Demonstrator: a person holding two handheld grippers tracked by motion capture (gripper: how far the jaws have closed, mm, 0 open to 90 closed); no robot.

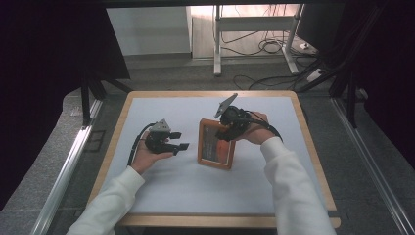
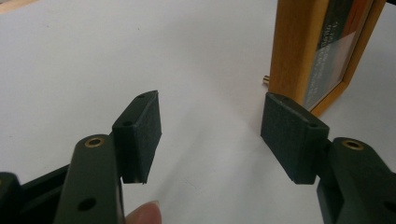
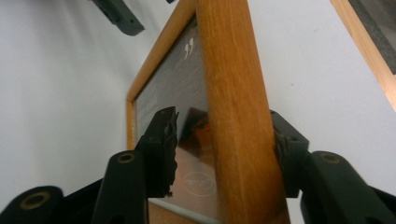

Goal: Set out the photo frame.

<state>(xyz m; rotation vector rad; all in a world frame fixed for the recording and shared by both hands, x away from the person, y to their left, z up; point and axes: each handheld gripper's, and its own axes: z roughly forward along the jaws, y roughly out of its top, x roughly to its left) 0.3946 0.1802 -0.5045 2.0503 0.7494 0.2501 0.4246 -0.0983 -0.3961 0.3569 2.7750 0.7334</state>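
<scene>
My right tool [image 1: 226, 131] straddles the top edge of the wooden picture frame [image 1: 214, 145], which stands mid-tabletop [image 1: 161, 193]; its jaws are parted, one off the glass. My left tool [image 1: 177, 140] hangs open and empty just beside the frame.

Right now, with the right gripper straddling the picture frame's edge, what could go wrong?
1. The right gripper has one pad clear of the glass, so the wooden picture frame, standing on edge, may tip once released.
2. That pad could scrape the glass if the gripper pulls away askew.
3. The left gripper sits open beside the frame, not bracing it, so it may not catch a fall.
</scene>
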